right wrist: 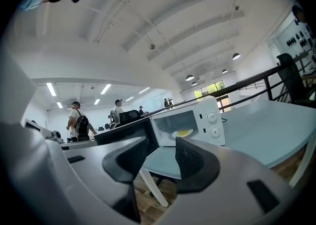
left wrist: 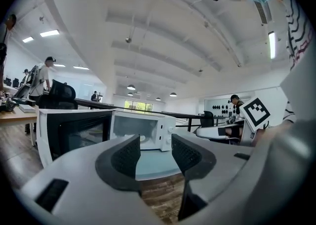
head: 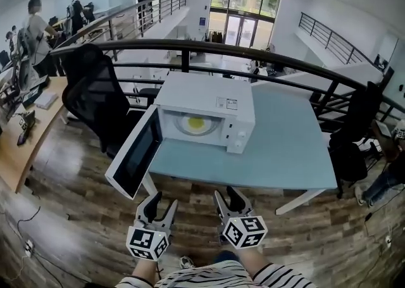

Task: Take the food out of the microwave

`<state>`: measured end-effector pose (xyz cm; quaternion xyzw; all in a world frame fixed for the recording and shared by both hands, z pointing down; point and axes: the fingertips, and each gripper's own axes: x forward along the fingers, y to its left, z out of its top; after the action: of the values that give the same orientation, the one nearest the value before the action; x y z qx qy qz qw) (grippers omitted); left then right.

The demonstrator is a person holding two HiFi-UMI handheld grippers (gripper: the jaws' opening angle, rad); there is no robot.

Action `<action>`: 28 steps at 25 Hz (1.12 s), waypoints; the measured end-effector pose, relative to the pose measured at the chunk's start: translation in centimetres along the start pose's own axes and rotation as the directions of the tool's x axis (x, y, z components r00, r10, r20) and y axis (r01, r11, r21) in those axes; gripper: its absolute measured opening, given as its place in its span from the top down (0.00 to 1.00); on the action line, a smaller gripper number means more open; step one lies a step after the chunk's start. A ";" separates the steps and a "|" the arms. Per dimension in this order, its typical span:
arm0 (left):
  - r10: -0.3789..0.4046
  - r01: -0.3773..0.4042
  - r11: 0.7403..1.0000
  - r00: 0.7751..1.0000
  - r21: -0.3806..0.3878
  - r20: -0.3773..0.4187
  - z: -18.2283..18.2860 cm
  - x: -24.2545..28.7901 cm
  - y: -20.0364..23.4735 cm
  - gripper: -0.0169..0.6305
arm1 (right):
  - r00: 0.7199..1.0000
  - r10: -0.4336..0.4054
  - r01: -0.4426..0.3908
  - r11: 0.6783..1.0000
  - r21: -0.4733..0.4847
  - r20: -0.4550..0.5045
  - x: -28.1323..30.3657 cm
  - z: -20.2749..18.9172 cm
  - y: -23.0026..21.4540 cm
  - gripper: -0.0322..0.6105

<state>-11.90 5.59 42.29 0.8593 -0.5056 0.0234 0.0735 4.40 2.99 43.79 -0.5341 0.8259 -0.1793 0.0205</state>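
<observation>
In the head view, the microwave stood on the pale surface with its door swung wide. The food (something yellow on a pale dish) sat inside it. The left gripper and right gripper hung well short of the microwave, in front of it.

In the left gripper view the jaws stood apart with nothing between them, facing the microwave.

The right gripper view showed the same spread, empty jaws, lined up on the food.

A good reach, I judge, would go in level, clear of the door's free edge, and take the dish by its rim.
</observation>
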 end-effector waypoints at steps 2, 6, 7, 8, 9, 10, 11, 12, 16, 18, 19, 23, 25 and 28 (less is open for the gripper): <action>-0.009 0.009 1.000 1.000 -0.008 -0.004 -0.3 0.4 0.7 0.70 | 1.000 -0.014 0.014 1.000 0.008 -0.006 0.6 -0.3 0.0 0.68; -0.027 0.026 0.999 0.999 -0.025 -0.019 -1.0 1.8 1.7 0.70 | 0.999 -0.026 0.027 1.000 0.017 -0.021 2.3 -0.7 -0.1 0.68; -0.030 0.029 0.999 0.999 -0.028 -0.023 -1.2 2.3 2.0 0.70 | 0.999 -0.026 0.026 0.999 0.018 -0.024 2.9 -0.7 -0.2 0.68; -0.032 0.031 0.999 0.999 -0.030 -0.028 -1.4 2.8 2.3 0.70 | 0.999 -0.025 0.025 0.999 0.020 -0.027 3.6 -0.7 -0.4 0.68; -0.033 0.031 0.999 0.999 -0.032 -0.033 -1.5 3.3 2.7 0.70 | 0.999 -0.025 0.025 0.999 0.021 -0.031 4.3 -0.8 -0.6 0.68; -0.032 0.031 0.999 0.999 -0.032 -0.037 -1.7 3.9 3.1 0.70 | 0.999 -0.026 0.027 0.999 0.022 -0.036 4.9 -0.9 -0.9 0.68; -0.029 0.028 0.999 0.999 -0.032 -0.040 -1.8 4.5 3.5 0.70 | 0.999 -0.026 0.027 0.999 0.023 -0.040 5.6 -1.0 -1.2 0.68; -0.025 0.024 0.999 0.999 -0.031 -0.041 -1.9 5.1 3.9 0.70 | 0.999 -0.023 0.024 0.999 0.023 -0.043 6.3 -1.0 -1.5 0.68; -0.007 0.005 0.999 0.999 -0.035 -0.046 -2.4 8.1 5.5 0.70 | 0.999 -0.011 0.012 1.000 0.020 -0.046 9.3 -0.5 -2.9 0.68; -0.006 0.004 0.999 0.999 -0.043 -0.053 -2.8 9.8 6.2 0.70 | 0.999 -0.011 0.012 1.000 0.023 -0.051 11.0 -0.3 -3.7 0.68; -0.007 0.005 0.999 0.998 -0.046 -0.056 -2.9 10.7 6.5 0.70 | 0.998 -0.011 0.013 1.000 0.024 -0.055 11.8 -0.3 -4.1 0.68; -0.016 0.012 0.998 0.998 -0.059 -0.067 -3.6 14.0 8.0 0.70 | 0.998 -0.019 0.020 0.999 0.025 -0.067 14.8 -0.4 -5.6 0.68; -0.018 0.013 0.998 0.997 -0.063 -0.071 -3.8 15.5 8.8 0.70 | 0.997 -0.023 0.025 0.999 0.024 -0.072 16.2 -0.5 -6.2 0.68; -0.016 0.011 0.997 0.997 -0.071 -0.079 -4.3 17.3 10.0 0.70 | 0.996 -0.030 0.032 0.999 0.024 -0.079 18.2 -0.6 -7.0 0.68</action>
<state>-12.03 -13.53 49.57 0.8579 -0.4969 0.0393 0.1242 2.59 -15.54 49.45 -0.5392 0.8152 -0.2110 -0.0080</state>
